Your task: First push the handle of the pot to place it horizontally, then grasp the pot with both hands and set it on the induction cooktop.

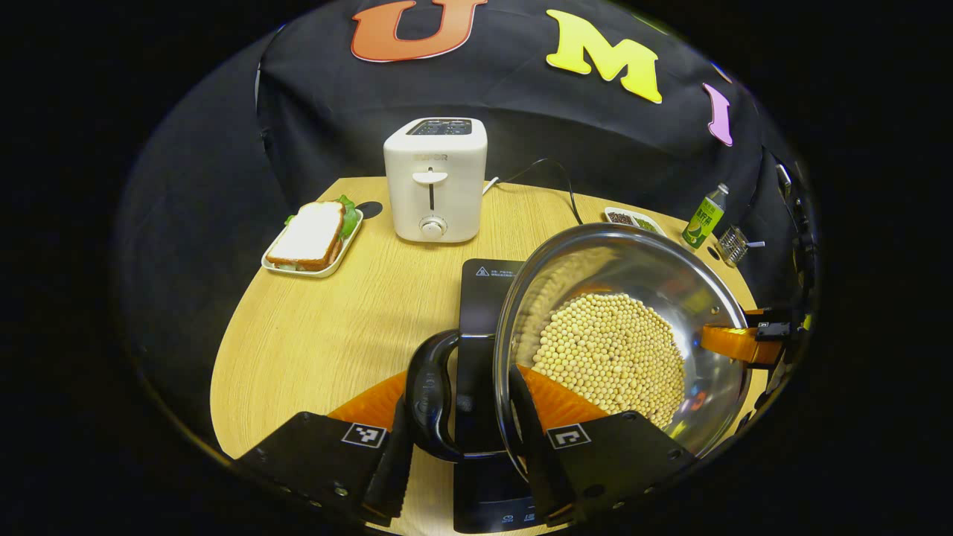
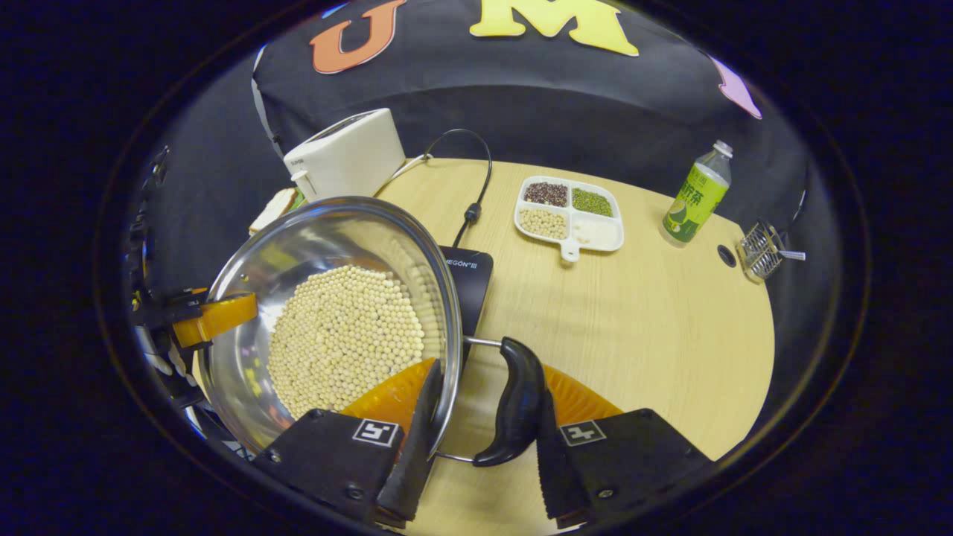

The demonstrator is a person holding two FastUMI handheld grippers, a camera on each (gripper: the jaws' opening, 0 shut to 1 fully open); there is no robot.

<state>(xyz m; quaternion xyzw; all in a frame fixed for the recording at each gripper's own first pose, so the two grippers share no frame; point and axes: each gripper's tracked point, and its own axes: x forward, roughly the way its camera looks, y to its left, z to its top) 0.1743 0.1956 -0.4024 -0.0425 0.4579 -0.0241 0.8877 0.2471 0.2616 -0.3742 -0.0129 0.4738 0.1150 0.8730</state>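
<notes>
Over cooktop (image 1: 484,286) | both tools apparently clamp pot (image 1: 633,298) handles

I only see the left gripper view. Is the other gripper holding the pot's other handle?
Observer: It looks so. In the right gripper view, the right gripper straddles the curved black handle of the round steel pot. One finger is at the rim and the other is against the handle.
Operator: What's in the little white dish behind the pot?
Observer: The white divided tray has four compartments. They hold dark beans, green beans, pale beans and something white.
</notes>
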